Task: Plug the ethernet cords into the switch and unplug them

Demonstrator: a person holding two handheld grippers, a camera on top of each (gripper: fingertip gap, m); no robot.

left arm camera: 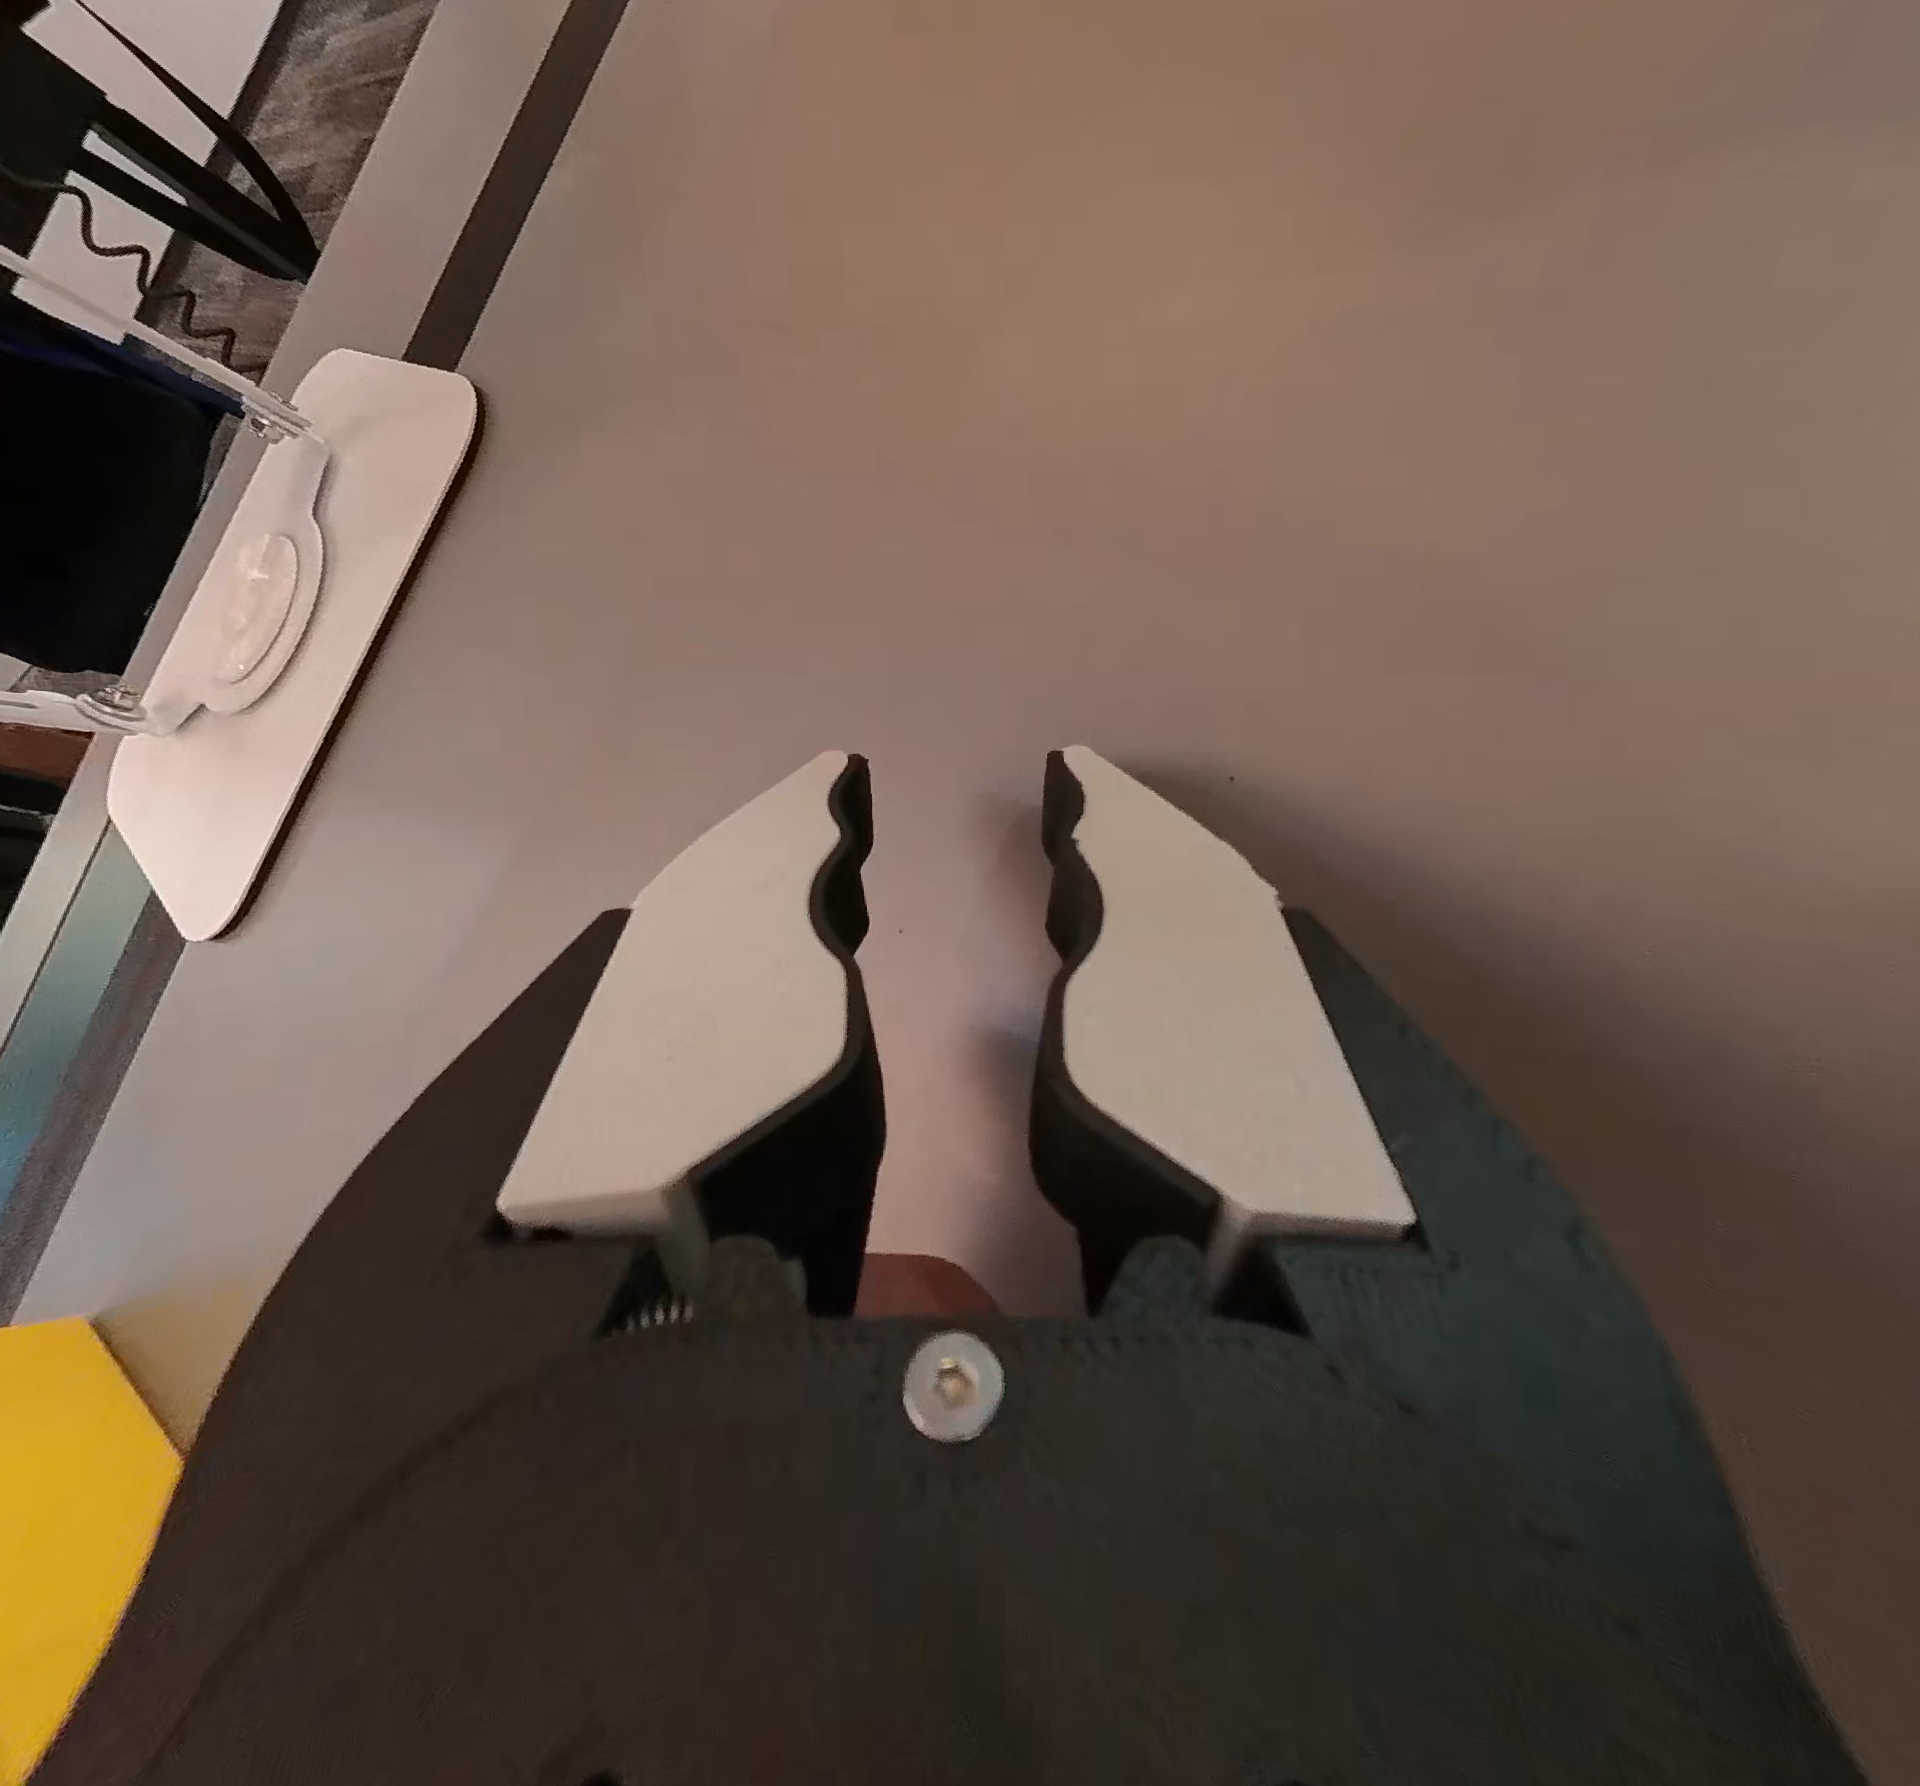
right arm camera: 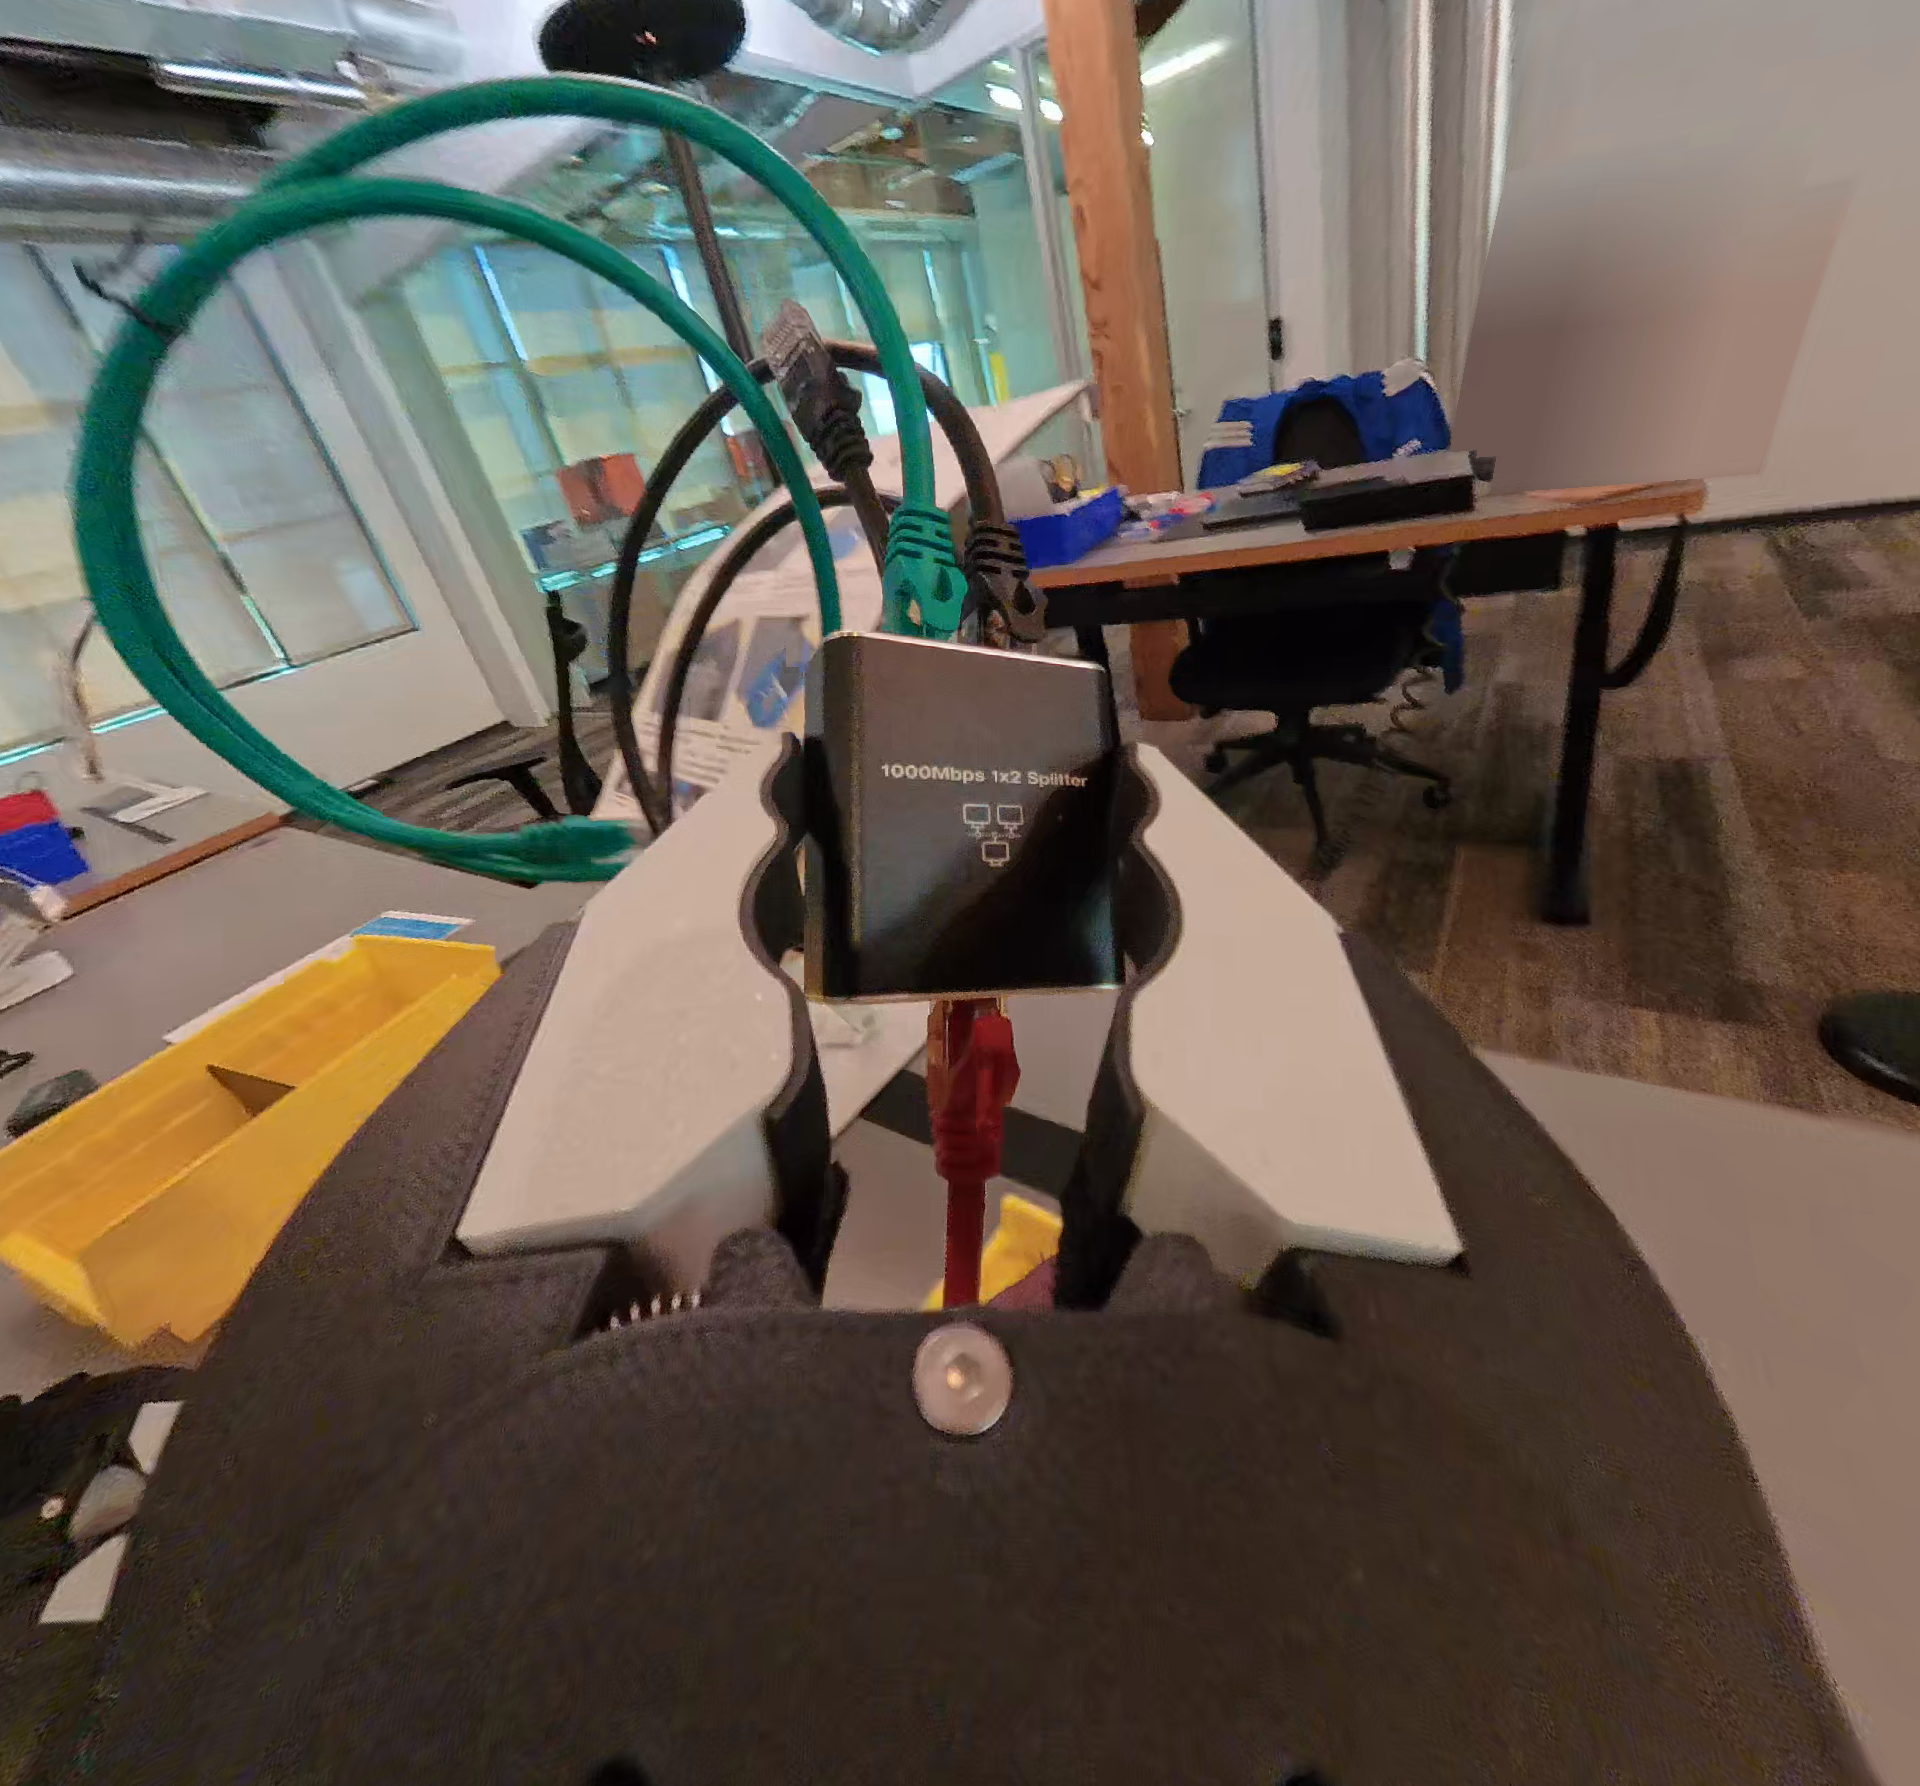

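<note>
Gripping a small black box-shaped metal switch between its two white fingers, the right gripper is holding it up above a grey tabletop, with white lettering and three small monitor icons showing on the box's face. Three ethernet cords are sitting plugged in: a looping green cord and a black cord side by side in the far end, and a red cord hanging from the near end. A long yellow plastic bin is lying left of the gripper. The left gripper is hovering unclenched and holding nothing over bare grey tabletop, near a white rounded plate at the table's edge.
</note>
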